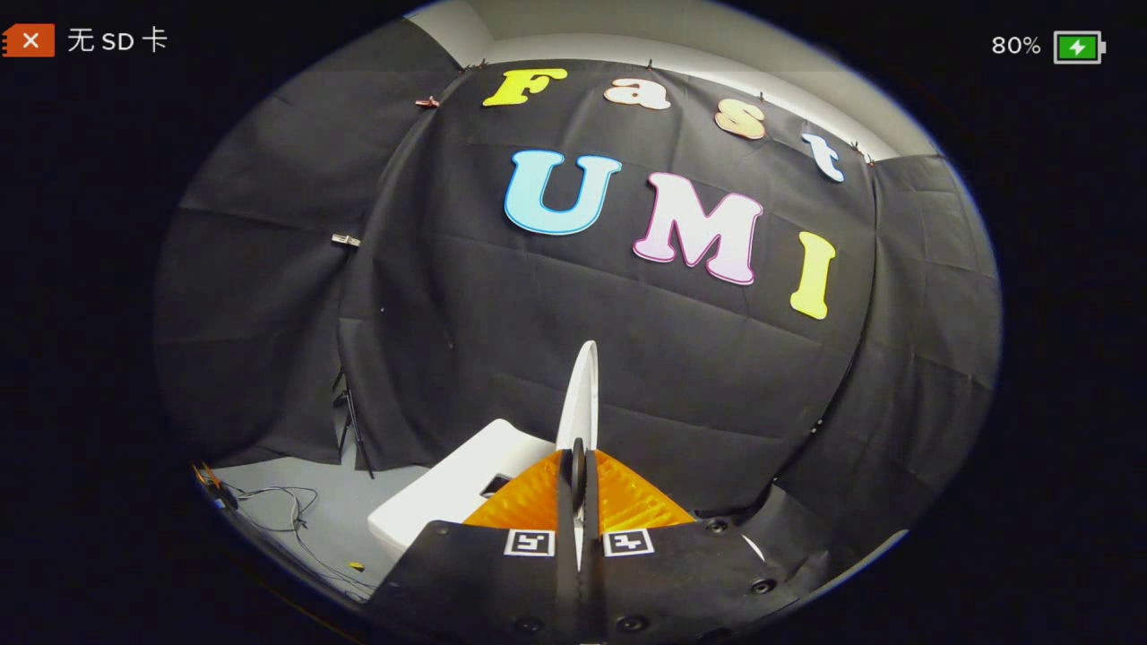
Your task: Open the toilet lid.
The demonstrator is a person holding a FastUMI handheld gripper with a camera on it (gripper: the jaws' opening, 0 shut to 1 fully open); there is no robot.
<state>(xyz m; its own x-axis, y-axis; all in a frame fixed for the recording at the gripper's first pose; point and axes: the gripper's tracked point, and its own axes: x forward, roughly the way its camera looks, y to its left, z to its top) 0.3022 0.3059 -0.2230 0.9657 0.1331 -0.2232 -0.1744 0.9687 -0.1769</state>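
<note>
The white toilet lid (584, 394) shows edge-on as a thin curved blade rising straight up from between my fingers. My gripper (579, 470) is shut on the lid's edge, with an orange finger (529, 500) pressed against each side. Just left of the fingers lies the white toilet body (448, 488), a flat-topped block with a small dark patch on it. The gripper's black base hides the lower part of the lid and the bowl.
The black cloth wall (430, 313) hangs close behind the toilet. On the grey floor (332, 497) to the left lie loose cables (287, 506). A thin black stand leg (354, 425) rises by the cloth.
</note>
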